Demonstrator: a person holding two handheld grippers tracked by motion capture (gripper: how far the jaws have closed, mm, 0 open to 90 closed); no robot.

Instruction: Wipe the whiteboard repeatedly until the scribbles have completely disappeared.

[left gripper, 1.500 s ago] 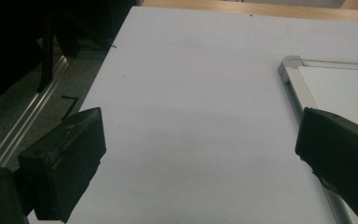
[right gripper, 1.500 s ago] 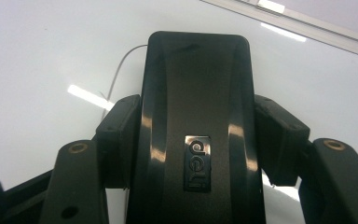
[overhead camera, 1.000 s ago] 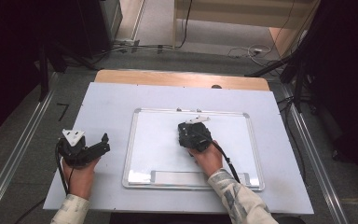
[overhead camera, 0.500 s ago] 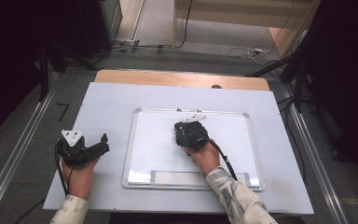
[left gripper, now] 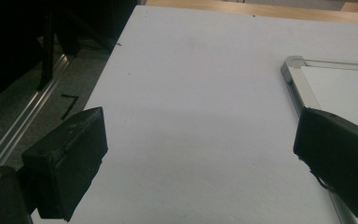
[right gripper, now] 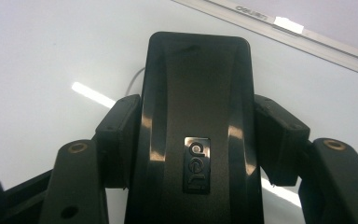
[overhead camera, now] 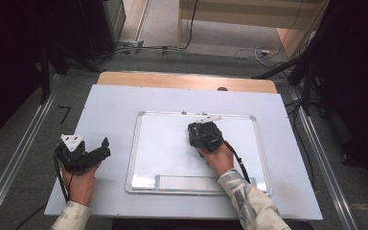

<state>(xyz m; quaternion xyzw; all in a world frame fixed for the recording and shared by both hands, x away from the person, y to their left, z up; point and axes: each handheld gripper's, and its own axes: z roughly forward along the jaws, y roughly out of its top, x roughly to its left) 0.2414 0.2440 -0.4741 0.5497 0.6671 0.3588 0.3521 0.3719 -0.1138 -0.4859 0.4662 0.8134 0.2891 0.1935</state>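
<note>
While the black whiteboard eraser [right gripper: 198, 126] sits clamped between the right gripper's [overhead camera: 202, 135] jaws, its glossy back faces that gripper's camera and its wiping face lies against the whiteboard [overhead camera: 163, 143]. In the right gripper view the two pads press the eraser's long sides, about halfway along its body, so the jaws stand closed on it and no wider. From above, the eraser is on the upper middle of the board, just short of the top frame [right gripper: 307, 35] that runs ahead of the jaws.

The step in hand appears to be wiping the board. To do it well, the person would likely keep the eraser flat on the surface, hold even downward pressure, stroke in overlapping passes, and stop short of the aluminium frame so the eraser's nose does not catch and twist in the grip.

The left gripper [overhead camera: 88, 153] rests off the board on the pale table [overhead camera: 115, 105], well to the side of the right one. Its jaws are spread wide with nothing between them; the board's corner [left gripper: 294, 65] lies just ahead of one jaw.

The eraser's felt face is hidden beneath it, so contact cannot be confirmed. Any marks left on the board are too faint to make out, apart from a thin curved line [right gripper: 133, 79] beside the eraser.
</note>
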